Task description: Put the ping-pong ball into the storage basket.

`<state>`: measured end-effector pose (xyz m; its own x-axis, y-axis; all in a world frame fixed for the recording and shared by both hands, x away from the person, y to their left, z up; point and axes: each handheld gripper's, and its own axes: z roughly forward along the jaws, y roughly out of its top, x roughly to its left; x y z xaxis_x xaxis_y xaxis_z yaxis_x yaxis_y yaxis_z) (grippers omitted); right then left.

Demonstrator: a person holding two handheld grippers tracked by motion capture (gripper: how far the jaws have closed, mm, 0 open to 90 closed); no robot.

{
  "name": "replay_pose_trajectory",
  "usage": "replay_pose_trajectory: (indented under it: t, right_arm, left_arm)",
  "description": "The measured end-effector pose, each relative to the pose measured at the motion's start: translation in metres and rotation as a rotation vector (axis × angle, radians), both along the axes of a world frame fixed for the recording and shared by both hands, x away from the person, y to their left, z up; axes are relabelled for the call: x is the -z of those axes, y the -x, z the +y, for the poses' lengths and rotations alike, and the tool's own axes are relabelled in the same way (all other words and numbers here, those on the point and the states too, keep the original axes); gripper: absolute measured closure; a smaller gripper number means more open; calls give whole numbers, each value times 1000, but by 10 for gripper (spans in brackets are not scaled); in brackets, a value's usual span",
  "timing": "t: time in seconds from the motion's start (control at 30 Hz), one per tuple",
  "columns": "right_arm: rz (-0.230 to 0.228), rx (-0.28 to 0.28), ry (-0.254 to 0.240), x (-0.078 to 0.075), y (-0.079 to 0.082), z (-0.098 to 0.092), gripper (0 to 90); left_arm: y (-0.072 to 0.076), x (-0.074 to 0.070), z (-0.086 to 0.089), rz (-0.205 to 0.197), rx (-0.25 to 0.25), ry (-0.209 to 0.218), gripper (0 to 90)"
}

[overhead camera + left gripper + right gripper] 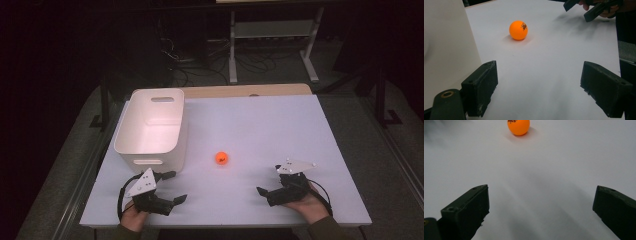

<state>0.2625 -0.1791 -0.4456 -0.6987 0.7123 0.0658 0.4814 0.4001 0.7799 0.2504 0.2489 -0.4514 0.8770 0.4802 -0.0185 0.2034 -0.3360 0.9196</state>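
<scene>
A: Camera positions?
B: High view looks forward and down from above. Each gripper view sits low, facing ahead between its jaws.
A: Shared area?
B: The orange ball [222, 158], ahead of both.

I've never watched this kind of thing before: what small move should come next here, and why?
Probably the right hand-held gripper should ease forward toward the orange ball. Its jaws stand wide open and empty, the ball lies loose on the white table straight ahead in the right gripper view, and the white bin beside it sits empty.
</scene>
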Motion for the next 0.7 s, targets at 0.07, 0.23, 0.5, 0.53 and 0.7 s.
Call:
replay_pose_trajectory:
  t: [0.07,0.23,0.5,0.53,0.7]
  right_arm:
    - [5,2,-1,0,0,0,4]
    - [11,0,-5,0,-1,-1,4]
    - [-1,6,6,-3,-1,1,5]
    - [-1,6,8,-4,-2,2,4]
    - [1,3,1,-5,-4,3,4]
  left_arm:
    - [0,0,0,0,-1,1,142]
    - [0,0,0,0,-1,0,142]
    - [1,0,0,-9,-5,2,142]
    - [1,0,0,-8,-3,1,142]
    - [1,0,0,-8,-4,1,142]
